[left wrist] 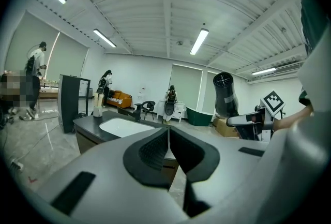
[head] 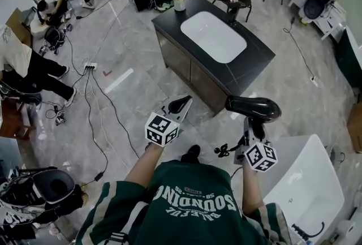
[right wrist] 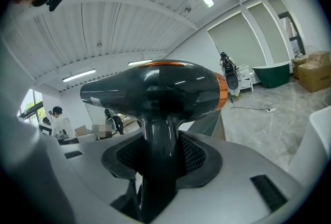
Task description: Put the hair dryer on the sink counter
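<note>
My right gripper pinched the hair dryer by its handle, likely so the barrel stayed clear for setting down; it hung in the air, well short of the sink counter. My left gripper was empty, jaws pressed together. The dryer's cord was hard to make out

Dark sink counter on a grey marble floor

A white oval basin is sunk into the middle of the counter top. A black faucet stands at the far edge just beside it, and a pale cup stands at the far left corner. On the floor to the left lie a white power strip and trailing black cables.
</note>
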A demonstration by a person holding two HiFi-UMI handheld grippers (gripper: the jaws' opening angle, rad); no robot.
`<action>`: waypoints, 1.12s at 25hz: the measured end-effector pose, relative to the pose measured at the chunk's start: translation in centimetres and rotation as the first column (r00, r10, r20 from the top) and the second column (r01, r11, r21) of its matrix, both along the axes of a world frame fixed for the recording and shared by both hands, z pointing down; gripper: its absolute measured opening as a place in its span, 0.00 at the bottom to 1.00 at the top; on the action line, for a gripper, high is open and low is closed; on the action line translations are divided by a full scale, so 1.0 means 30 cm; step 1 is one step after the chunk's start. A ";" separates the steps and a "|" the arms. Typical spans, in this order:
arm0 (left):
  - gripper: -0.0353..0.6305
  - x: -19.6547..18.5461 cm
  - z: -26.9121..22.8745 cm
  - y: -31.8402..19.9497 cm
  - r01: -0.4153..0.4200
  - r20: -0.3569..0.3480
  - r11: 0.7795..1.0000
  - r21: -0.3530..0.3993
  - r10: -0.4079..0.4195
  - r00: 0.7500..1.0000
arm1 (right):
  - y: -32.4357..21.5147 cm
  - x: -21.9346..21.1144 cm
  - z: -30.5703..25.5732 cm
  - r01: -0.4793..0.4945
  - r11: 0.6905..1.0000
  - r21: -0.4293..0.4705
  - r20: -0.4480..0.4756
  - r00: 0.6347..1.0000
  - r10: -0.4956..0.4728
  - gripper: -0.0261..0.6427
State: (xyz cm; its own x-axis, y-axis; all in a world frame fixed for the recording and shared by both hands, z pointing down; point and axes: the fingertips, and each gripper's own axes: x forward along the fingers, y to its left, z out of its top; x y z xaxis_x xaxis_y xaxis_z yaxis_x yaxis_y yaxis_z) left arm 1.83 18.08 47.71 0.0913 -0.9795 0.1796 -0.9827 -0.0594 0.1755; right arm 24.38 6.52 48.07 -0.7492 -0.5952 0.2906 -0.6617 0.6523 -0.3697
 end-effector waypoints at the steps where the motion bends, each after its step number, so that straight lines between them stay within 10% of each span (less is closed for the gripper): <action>1: 0.09 -0.020 -0.001 -0.010 0.008 -0.002 1.000 0.000 -0.008 1.000 | -0.012 -0.015 -0.002 0.003 1.000 -0.001 0.002 1.000 -0.003 0.33; 16: 0.09 -0.285 -0.033 -0.371 -0.131 0.032 0.991 0.027 0.130 0.991 | -0.199 -0.304 -0.003 -0.072 0.997 0.002 -0.007 0.997 0.072 0.33; 28: 0.09 -0.563 -0.092 -0.880 -0.372 0.033 0.927 0.039 0.371 0.928 | -0.517 -0.568 -0.085 -0.292 0.956 0.025 -0.032 0.956 0.293 0.33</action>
